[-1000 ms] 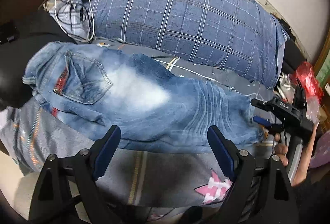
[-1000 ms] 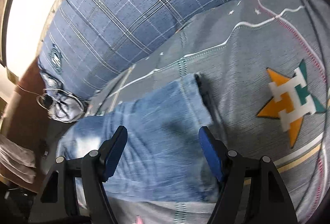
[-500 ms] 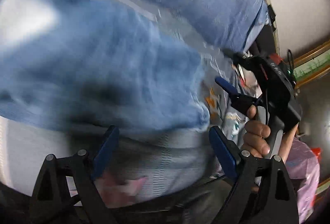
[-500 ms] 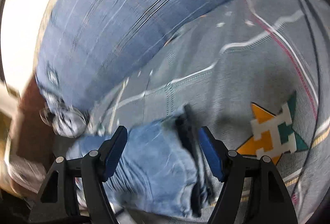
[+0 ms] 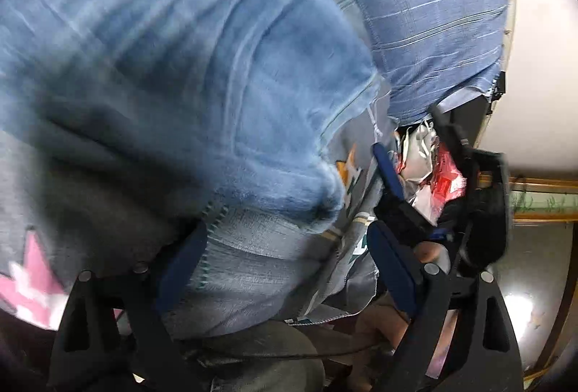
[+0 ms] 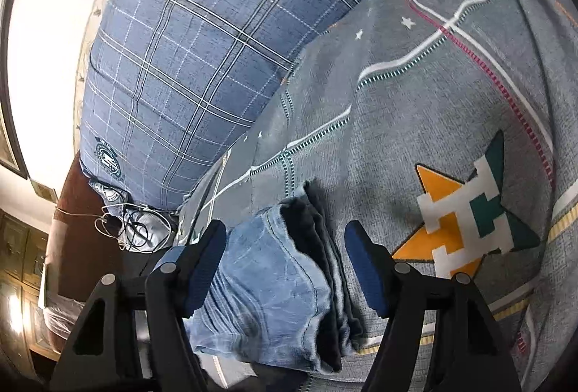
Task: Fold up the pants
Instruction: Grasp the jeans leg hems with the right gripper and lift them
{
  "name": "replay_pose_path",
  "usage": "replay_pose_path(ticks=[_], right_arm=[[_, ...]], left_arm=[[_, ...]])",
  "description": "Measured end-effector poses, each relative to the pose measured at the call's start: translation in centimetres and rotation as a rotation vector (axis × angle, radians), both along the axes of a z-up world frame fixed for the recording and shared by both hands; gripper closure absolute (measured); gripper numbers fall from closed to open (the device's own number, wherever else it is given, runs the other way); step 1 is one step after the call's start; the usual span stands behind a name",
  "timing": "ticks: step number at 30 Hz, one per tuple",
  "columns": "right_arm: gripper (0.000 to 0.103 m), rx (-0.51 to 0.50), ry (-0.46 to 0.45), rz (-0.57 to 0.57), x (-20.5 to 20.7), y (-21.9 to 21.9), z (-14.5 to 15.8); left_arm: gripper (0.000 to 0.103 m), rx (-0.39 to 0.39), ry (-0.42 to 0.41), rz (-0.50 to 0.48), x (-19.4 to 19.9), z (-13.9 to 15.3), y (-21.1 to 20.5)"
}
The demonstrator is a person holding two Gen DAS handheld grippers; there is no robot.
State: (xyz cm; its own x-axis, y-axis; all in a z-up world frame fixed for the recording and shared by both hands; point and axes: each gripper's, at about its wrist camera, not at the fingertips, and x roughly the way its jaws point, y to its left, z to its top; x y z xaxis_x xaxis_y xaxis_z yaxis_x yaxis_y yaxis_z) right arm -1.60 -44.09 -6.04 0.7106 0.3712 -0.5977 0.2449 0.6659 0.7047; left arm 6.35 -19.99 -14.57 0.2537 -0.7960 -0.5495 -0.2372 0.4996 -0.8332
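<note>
the faded blue denim pants [image 6: 278,287] lie on the grey patterned bedsheet [image 6: 415,96], their hem end bunched between the blue pads of the right gripper [image 6: 285,265], whose jaws have just been closing a little yet stand apart from the cloth. the left gripper [image 5: 289,265] is spread wide just before the pants' near edge, grasping nothing. a blue plaid pillow [image 6: 202,42] lies beyond.

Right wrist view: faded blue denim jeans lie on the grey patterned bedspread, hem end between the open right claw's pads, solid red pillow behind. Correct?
Not quite. The pillow is blue plaid, not solid red, as the right wrist view shows. The rest holds: the faded blue denim jeans lie on the grey patterned bedspread, hem end between the open right claw pads.
</note>
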Motion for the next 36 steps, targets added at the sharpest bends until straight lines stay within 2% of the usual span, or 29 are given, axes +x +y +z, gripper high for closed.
replay_pose_path(ticks=[2,4,6,8,9,10,12,14,16,22,26,27,28,30,34,36], right_arm=[[0.034,-0.016,-0.006,0.001,-0.1,0.2,0.2],[0.035,-0.015,-0.012,0.005,-0.2,0.2,0.2],[0.035,-0.011,-0.010,0.011,-0.2,0.2,0.2],[0.035,-0.007,-0.001,0.015,0.0,0.1,-0.1],[0.035,-0.005,0.008,0.018,0.1,0.1,-0.3],[0.035,-0.007,0.019,0.021,0.2,0.1,-0.5],[0.035,-0.023,0.064,0.028,0.5,0.2,-1.1],[0.035,0.002,0.081,0.040,0.5,0.2,-1.6],[0.035,0.035,0.068,0.060,0.5,0.2,-1.7],[0.034,0.091,0.106,0.114,1.3,1.3,-3.0],[0.034,0.177,0.142,0.152,1.9,2.2,-4.5],[0.037,0.203,0.146,0.163,2.2,2.6,-4.8],[0.060,0.213,0.149,0.165,2.4,2.9,-5.0],[0.089,0.177,0.167,0.149,2.6,3.4,-5.0],[0.094,0.090,0.100,0.138,2.0,3.9,-3.1],[0.094,0.053,0.016,0.163,1.6,4.8,-1.4]], left_arm=[[0.015,-0.025,0.003,0.046,0.5,0.4,0.0],[0.022,-0.024,0.018,0.086,1.5,0.6,0.6],[0.023,-0.073,0.058,0.135,2.4,0.2,1.3],[0.028,-0.096,0.100,0.157,2.6,-0.2,1.6],[0.037,-0.092,0.104,0.158,2.7,-0.1,1.5],[0.050,-0.080,0.100,0.144,2.7,0.2,1.3],[0.071,-0.106,0.113,0.129,2.9,0.1,1.1],[0.081,-0.171,0.151,0.141,2.9,0.0,1.3],[0.094,-0.189,0.129,0.149,3.0,0.8,1.9],[0.098,-0.251,0.115,0.176,3.9,2.0,3.9],[0.098,-0.265,0.103,0.171,3.6,2.3,4.6],[0.098,-0.266,0.106,0.165,3.5,2.2,4.7],[0.098,-0.265,0.112,0.156,3.2,2.1,4.6],[0.098,-0.252,0.115,0.143,3.0,1.9,4.3],[0.098,-0.278,0.119,0.110,2.8,1.4,3.9],[0.098,-0.292,0.096,0.096,2.6,2.1,4.0]])
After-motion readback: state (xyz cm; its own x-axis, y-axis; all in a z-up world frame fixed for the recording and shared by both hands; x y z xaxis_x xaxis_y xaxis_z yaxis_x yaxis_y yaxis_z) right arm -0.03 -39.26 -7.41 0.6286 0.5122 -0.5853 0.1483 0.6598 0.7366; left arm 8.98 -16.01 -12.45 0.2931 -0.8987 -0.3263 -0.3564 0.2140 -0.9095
